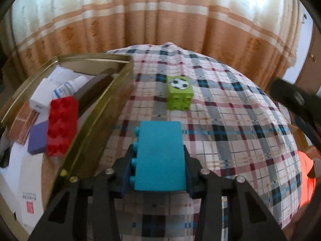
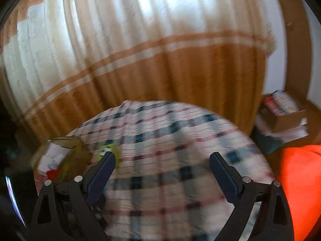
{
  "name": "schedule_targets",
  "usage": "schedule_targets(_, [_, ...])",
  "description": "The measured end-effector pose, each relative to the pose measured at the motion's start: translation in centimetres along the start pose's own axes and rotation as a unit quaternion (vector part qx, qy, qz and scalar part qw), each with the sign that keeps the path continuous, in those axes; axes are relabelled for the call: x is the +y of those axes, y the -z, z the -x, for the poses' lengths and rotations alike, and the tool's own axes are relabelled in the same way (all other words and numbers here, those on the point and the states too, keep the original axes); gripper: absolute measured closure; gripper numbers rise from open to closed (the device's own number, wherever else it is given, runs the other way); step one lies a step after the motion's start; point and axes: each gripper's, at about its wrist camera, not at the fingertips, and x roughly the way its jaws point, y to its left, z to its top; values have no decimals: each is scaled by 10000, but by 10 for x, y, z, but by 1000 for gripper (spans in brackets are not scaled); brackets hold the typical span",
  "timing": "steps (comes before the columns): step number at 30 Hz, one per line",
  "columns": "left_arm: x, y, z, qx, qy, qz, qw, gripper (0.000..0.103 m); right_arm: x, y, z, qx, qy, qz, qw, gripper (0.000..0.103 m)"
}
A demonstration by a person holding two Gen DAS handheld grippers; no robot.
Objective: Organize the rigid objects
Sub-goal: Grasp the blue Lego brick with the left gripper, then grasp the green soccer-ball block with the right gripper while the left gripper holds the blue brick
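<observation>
A blue toy block (image 1: 160,156) lies on its side on the plaid cloth (image 1: 230,140), studs facing left. My left gripper (image 1: 158,150) is shut on it, with a pad pressed against each long side. Beyond it a green block with a football print (image 1: 179,92) stands free on the cloth. Left of both, a red brick (image 1: 62,125) rests in the open gold tin (image 1: 96,108). The right wrist view is blurred. My right gripper (image 2: 162,156) hangs open over the cloth with nothing between its fingers. The green block (image 2: 112,150) peeks out beside its left finger.
The tin also holds a purple block (image 1: 37,138), a white box (image 1: 40,98) and a small dropper bottle (image 1: 68,86). A bright orange thing (image 2: 301,184) sits at the cloth's right edge. A cardboard box (image 2: 284,116) stands further right. A curtain (image 1: 160,20) hangs behind.
</observation>
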Motion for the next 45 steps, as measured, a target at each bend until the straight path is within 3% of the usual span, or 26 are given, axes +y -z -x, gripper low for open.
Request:
schedule_targets(8, [2,0,-3,8,-136,164,9998,61,42,-15,-69,1119,-1241,542,9844,11])
schedule_targets(13, [-1,-10,-13,6,-411,367,9985,61,53,-12,-93,1594,-1377,708,9750,19])
schedule_targets(20, [7,-16,-18,-49,-495,735,9961,60,59,-12,-112,2057,-1657,904,9602,19])
schedule_targets(23, [6,-16,-19,-40,-594,816,9949,59,73,-11,-124,2193,-1615,1178,9550,20])
schedule_targets(27, [6,-19,-20,-44,-649,878,9940,59,79,-9,-130,2224,-1504,1365,9536,33])
schedule_targets(30, [3,-18,-20,-31,-699,831,9941,59,76,-9,-129,2143,-1231,1458,9579,63])
schedule_targets(31, [2,-18,-20,-31,-703,825,9941,59,73,-9,-128,2118,-1178,1432,9596,67])
schedule_targets(39, [0,-18,-20,-24,-637,743,9952,55,33,-7,-108,1879,-916,793,9747,67])
schedule_targets(45, [-1,-17,-20,-26,-601,697,9958,55,5,8,-75,1604,-364,544,9849,67])
